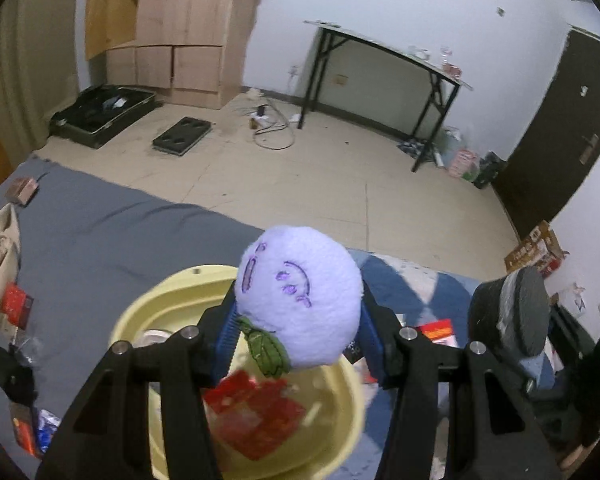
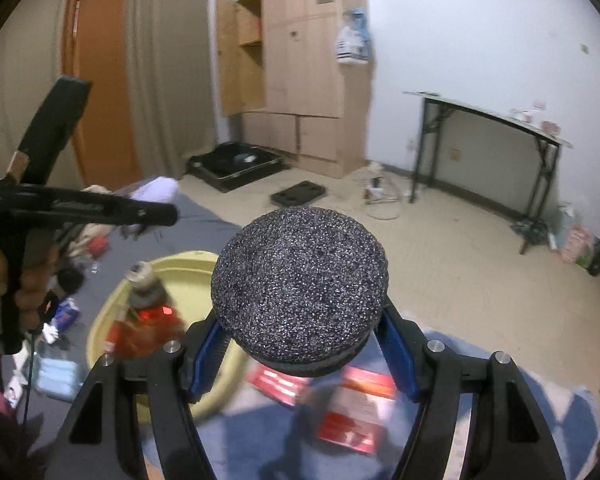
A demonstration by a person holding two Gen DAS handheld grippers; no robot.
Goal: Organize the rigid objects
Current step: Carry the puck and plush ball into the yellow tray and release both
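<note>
You hold one plush (image 1: 298, 298) in the left gripper (image 1: 296, 330), pads pinching its sides, above the yellow basin (image 1: 140, 316), likely for dropping in. At 3 o'clock, one dark disc (image 2: 300, 280) sits clamped in your right gripper (image 2: 300, 344). One basin holds a red pack (image 1: 256, 412); two red packs (image 2: 352, 412) lie outside.

surface: bed with grey sheet (image 1: 100, 232), left and centre of frame | on it: yellow basin (image 1: 172, 292) lower centre; small brown box (image 1: 22, 190) upper left; beige cloth (image 1: 0, 240) left edge; red packets (image 2: 352, 412) on blue blanket (image 1: 384, 276), lower right
</note>
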